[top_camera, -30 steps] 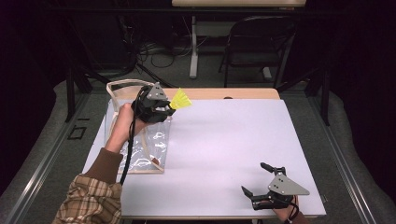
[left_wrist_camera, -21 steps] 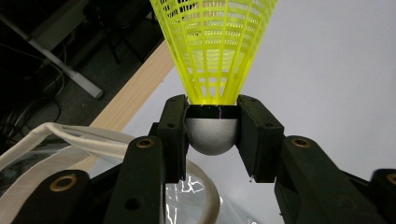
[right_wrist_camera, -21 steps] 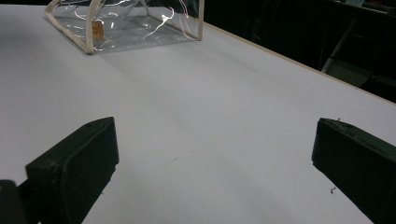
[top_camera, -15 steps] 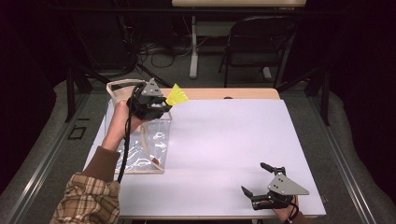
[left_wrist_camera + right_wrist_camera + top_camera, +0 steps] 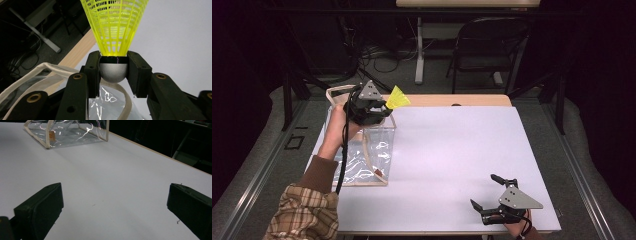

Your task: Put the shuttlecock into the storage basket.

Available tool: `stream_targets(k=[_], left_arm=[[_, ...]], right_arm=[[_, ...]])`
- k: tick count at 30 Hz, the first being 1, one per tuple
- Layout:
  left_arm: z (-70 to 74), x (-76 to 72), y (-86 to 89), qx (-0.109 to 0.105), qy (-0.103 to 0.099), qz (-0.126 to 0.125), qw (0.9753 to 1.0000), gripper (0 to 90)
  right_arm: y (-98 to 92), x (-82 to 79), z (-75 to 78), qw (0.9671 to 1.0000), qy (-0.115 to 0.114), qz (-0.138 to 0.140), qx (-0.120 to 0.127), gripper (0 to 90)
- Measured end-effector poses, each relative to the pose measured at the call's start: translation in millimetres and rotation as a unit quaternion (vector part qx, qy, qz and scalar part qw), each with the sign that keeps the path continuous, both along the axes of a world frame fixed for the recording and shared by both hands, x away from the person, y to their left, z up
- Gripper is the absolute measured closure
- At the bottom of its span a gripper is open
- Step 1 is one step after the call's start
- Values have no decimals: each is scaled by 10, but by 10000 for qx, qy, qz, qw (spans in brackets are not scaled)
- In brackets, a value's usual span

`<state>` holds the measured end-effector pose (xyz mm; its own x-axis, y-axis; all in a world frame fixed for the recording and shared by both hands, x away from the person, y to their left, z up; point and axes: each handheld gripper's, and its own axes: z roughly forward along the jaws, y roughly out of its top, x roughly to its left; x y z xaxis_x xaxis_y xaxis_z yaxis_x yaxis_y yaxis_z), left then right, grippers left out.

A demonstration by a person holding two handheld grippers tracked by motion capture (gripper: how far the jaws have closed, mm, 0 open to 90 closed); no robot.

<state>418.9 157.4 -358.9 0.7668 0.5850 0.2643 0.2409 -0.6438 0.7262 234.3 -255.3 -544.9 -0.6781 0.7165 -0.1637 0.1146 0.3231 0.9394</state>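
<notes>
A yellow plastic shuttlecock (image 5: 397,97) with a grey rounded head (image 5: 113,72) is clamped by the head in my left gripper (image 5: 379,107), its skirt pointing up and away. That gripper hovers over the far end of a clear plastic bag (image 5: 362,155) with cream trim, which lies on the left of the white table (image 5: 452,150). In the left gripper view the bag's cream handle (image 5: 50,68) curves just below the jaws. My right gripper (image 5: 487,192) rests at the table's near right, jaws wide apart with nothing between them. The bag (image 5: 70,132) lies far ahead of it.
A small brown tag (image 5: 378,172) sits at the bag's near corner. A wooden strip (image 5: 452,100) borders the table's far edge. Beyond it stand a folding chair (image 5: 492,50), a table leg (image 5: 419,50) and loose cables on the floor.
My left gripper has carried the shuttlecock a little toward the far left, up over the bag's far end. The right gripper has stayed still.
</notes>
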Motion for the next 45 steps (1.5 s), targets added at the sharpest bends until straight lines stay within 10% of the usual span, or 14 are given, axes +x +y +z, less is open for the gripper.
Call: stream_targets(k=[45], left_arm=[[61,53,445,-356,-205,643,9971,646]], right_arm=[[-2,-1,1,10000,11,-16,-23,0]])
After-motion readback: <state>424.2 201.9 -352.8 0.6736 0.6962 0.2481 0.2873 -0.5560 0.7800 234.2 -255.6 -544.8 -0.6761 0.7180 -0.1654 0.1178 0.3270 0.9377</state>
